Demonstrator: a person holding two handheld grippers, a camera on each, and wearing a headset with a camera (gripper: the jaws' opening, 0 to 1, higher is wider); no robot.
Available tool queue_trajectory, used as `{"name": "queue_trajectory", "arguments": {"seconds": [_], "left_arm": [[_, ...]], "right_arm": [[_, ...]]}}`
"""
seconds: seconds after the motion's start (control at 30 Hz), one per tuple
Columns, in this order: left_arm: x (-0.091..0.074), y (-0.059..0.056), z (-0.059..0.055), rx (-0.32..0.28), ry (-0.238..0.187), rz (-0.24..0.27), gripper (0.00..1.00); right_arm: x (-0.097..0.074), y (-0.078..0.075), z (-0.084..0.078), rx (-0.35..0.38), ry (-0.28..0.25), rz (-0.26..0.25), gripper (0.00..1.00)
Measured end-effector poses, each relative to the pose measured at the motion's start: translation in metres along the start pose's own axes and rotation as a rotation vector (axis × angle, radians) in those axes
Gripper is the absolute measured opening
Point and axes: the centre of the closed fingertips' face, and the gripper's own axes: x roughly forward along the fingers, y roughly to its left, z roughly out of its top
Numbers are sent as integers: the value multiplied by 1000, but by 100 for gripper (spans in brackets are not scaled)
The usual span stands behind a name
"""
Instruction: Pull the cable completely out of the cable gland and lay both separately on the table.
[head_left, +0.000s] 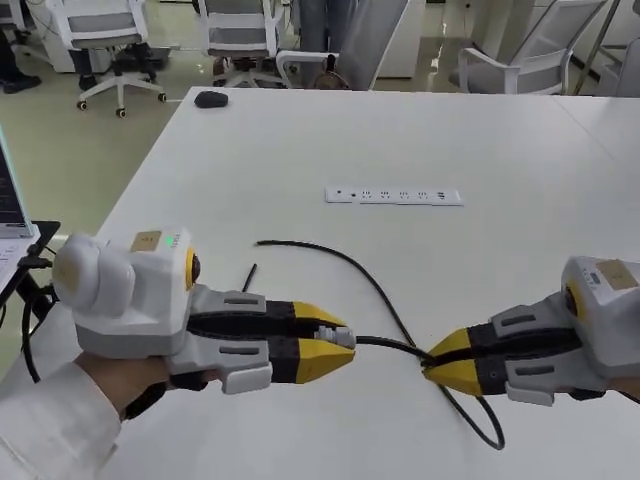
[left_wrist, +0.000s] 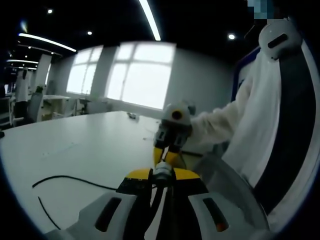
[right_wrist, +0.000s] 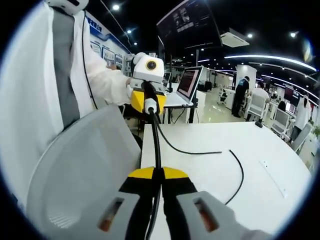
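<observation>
Both tongs are clamped: the left tongs pinch the cable gland, and the right tongs grip the black cable near it. Best pull straight apart along the cable's line, low over the tabletop, minding the trailing slack.

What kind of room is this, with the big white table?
Probably an office or lab: wheeled office chairs stand beyond the white table, a power strip lies on it, and a laptop sits open nearby.
</observation>
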Motion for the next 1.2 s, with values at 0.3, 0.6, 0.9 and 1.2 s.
{"name": "queue_trajectory", "arguments": {"seconds": [0.3, 0.6, 0.9, 1.2], "left_arm": [[-1, 2, 6, 8, -11, 11, 16], [4, 0, 4, 18, -4, 2, 16], [6, 1, 5, 19, -8, 6, 16], [7, 3, 7, 22, -7, 8, 16]], "right_arm": [[3, 3, 39, 36, -51, 17, 15], [18, 7, 74, 37, -107, 57, 17], [21, 7, 70, 51, -108, 65, 8], [22, 8, 71, 42, -124, 68, 4]]}}
